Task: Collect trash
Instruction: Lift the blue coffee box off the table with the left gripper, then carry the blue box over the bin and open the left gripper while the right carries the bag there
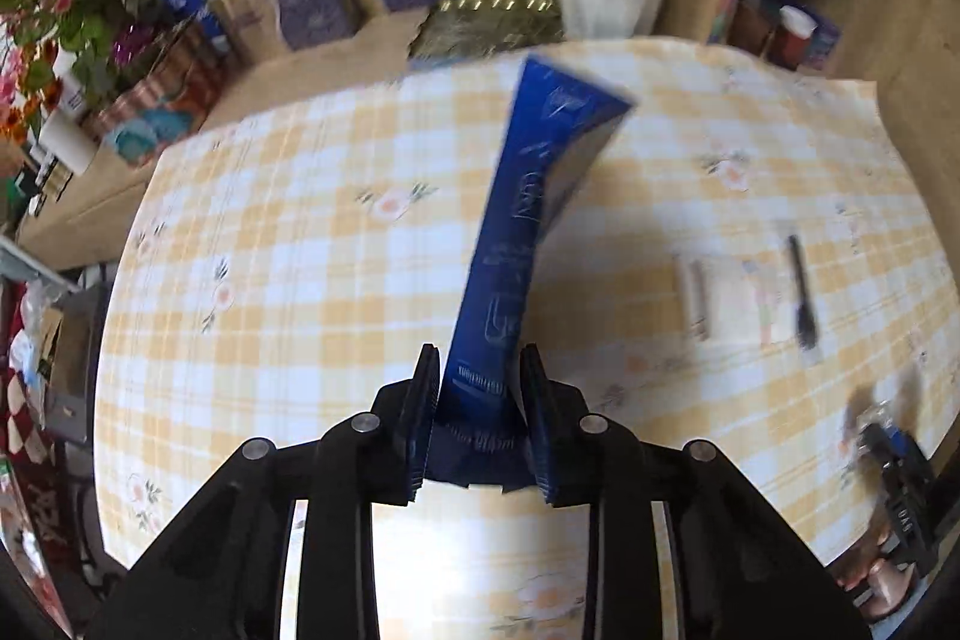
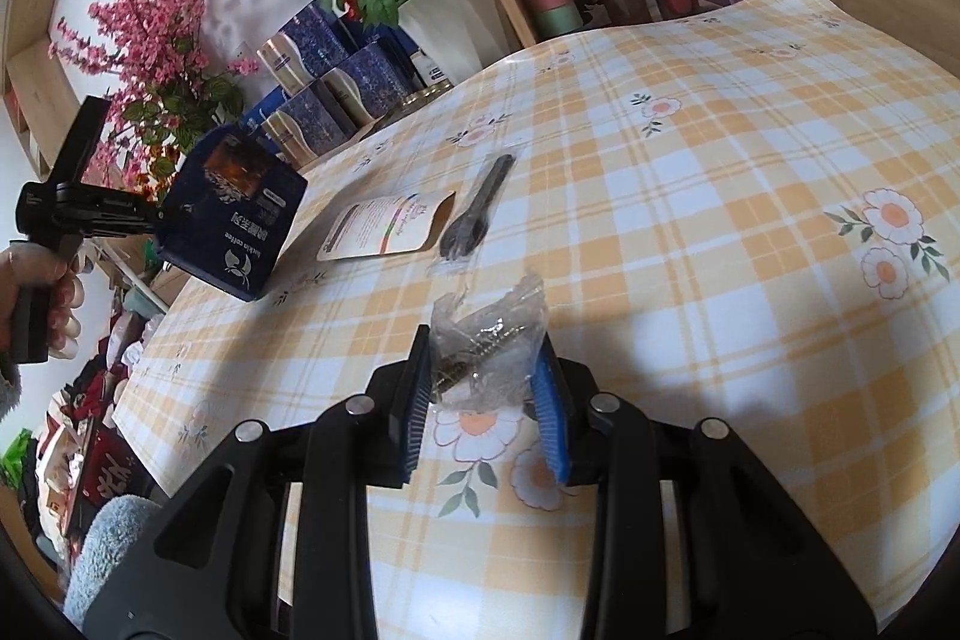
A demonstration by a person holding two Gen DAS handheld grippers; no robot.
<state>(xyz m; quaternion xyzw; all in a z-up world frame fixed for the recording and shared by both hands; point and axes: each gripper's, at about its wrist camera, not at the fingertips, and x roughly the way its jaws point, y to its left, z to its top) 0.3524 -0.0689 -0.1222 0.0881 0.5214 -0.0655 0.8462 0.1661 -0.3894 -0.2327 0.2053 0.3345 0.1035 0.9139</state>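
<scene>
Two pieces are in hand: left gripper (image 1: 480,418) pinches a flattened blue coffee carton (image 1: 528,220) aloft; right gripper (image 2: 486,400) clamps a crumpled clear wrapper (image 2: 489,340). White pouch (image 2: 390,226) and black plastic fork (image 2: 474,214) remain on the checked tablecloth (image 2: 720,280).

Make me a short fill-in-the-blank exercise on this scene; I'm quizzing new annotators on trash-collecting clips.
1. The left gripper is shut on a flattened dark ____ box.
2. The right gripper is shut on a crumpled clear ____ wrapper.
3. Still lying on the checked tablecloth, beside the printed pouch, is a black ____ in a clear sleeve.
4. The white pot behind the table holds ____ flowers.

Missing words: blue; plastic; fork; red
</scene>
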